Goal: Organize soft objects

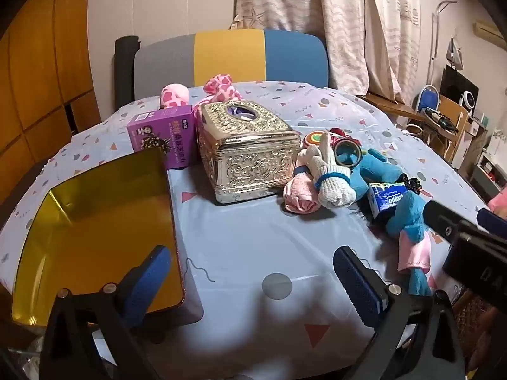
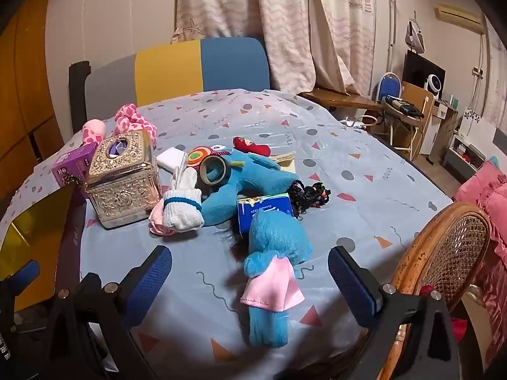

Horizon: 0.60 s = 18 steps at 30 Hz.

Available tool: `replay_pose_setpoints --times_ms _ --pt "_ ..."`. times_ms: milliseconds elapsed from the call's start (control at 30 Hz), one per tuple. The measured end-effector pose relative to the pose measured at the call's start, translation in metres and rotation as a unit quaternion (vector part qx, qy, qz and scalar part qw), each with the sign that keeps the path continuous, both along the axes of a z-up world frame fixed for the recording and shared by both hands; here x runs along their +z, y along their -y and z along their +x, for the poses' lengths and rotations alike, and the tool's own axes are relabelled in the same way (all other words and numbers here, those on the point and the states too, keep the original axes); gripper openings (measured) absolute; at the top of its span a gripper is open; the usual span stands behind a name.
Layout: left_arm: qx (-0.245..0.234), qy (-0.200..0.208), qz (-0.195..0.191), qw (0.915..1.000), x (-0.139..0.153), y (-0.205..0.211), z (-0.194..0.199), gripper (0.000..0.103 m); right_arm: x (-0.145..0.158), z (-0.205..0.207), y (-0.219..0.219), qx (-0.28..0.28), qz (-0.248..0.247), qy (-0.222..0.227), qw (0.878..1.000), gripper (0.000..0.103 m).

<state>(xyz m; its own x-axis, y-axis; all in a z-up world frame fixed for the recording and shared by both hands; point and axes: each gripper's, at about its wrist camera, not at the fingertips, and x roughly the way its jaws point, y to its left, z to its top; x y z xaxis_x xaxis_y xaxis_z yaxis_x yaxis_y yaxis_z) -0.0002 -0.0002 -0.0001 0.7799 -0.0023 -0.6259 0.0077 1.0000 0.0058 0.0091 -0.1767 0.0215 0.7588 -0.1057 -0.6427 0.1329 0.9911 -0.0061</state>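
Both grippers empty, jaws wide apart: left gripper (image 1: 253, 281) hangs over bare cloth beside the gold tray (image 1: 95, 221); right gripper (image 2: 250, 285) hangs above the blue doll (image 2: 275, 253) lying at the near edge of the pile. Likely first pick is that doll. Suggest closing across its body rather than the loose pink dress (image 2: 272, 288), lifting clear of the tissue pack (image 2: 266, 212) touching its head, then carrying it to the tray.
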Motion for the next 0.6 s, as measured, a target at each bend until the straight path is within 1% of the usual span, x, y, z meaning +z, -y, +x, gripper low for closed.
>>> replay_pose_setpoints --times_ms 100,167,267,300,400,600 --pt "-0.003 -0.004 0.001 1.0000 -0.001 0.002 -0.003 0.103 0.003 0.000 -0.001 0.005 -0.003 0.003 1.000 0.101" --pt "0.002 -0.016 -0.019 0.9997 -0.003 -0.008 0.001 0.103 0.005 0.001 -0.002 0.009 -0.005 0.006 1.000 0.101" --pt "0.011 -0.019 -0.010 0.9997 -0.004 -0.008 0.001 0.103 0.008 0.003 -0.003 0.016 -0.008 0.009 1.000 0.101" --pt "0.010 -0.020 -0.008 0.9997 -0.004 -0.008 0.002 0.103 0.014 0.006 -0.002 0.023 -0.007 0.013 1.000 0.101" --pt "0.010 -0.018 -0.002 0.9998 -0.004 -0.008 0.000 0.103 0.011 0.006 -0.002 0.028 -0.004 0.017 0.999 0.101" --pt "0.009 -0.022 -0.002 0.9997 -0.005 -0.008 0.001 0.103 0.011 0.007 0.003 0.027 -0.001 0.022 0.999 0.101"
